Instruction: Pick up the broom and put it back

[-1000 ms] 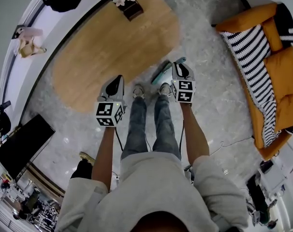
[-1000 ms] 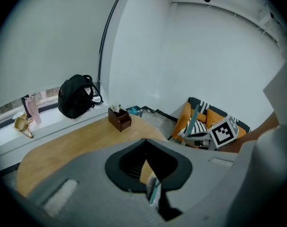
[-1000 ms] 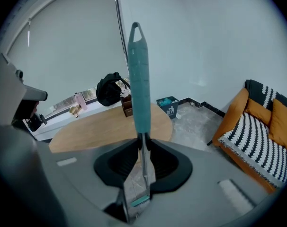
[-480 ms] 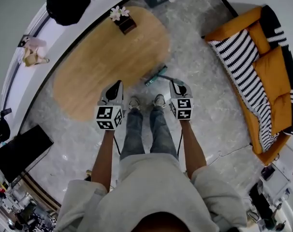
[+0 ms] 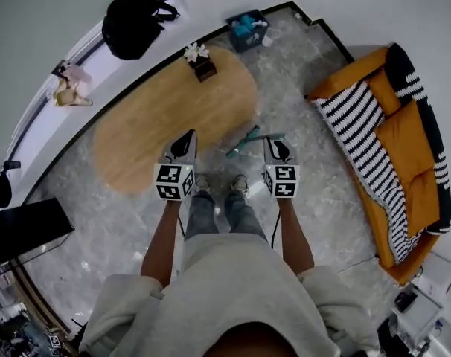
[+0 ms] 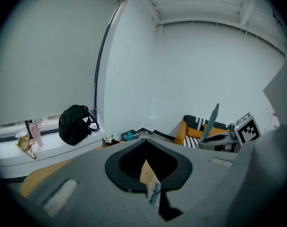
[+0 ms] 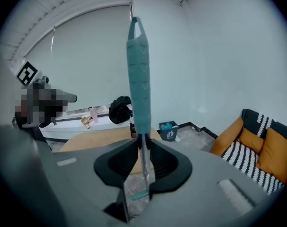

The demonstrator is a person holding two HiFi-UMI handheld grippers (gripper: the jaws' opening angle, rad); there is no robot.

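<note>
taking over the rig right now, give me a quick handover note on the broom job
Right gripper: shut on the broom, clamped on its metal shaft just below the teal grip, which stands up ahead of the jaws.
Left gripper: shut, nothing in it, held beside the right one.
Broom head: hangs below the right gripper, by the edge of the oval wooden table.
Done: broom picked up.
Left: carry it to its storage spot, which these views don't identify, and set it down.

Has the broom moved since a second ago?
Yes. The broom, clamped in the right gripper, has shifted: its head now sits closer to the wooden table's edge.
</note>
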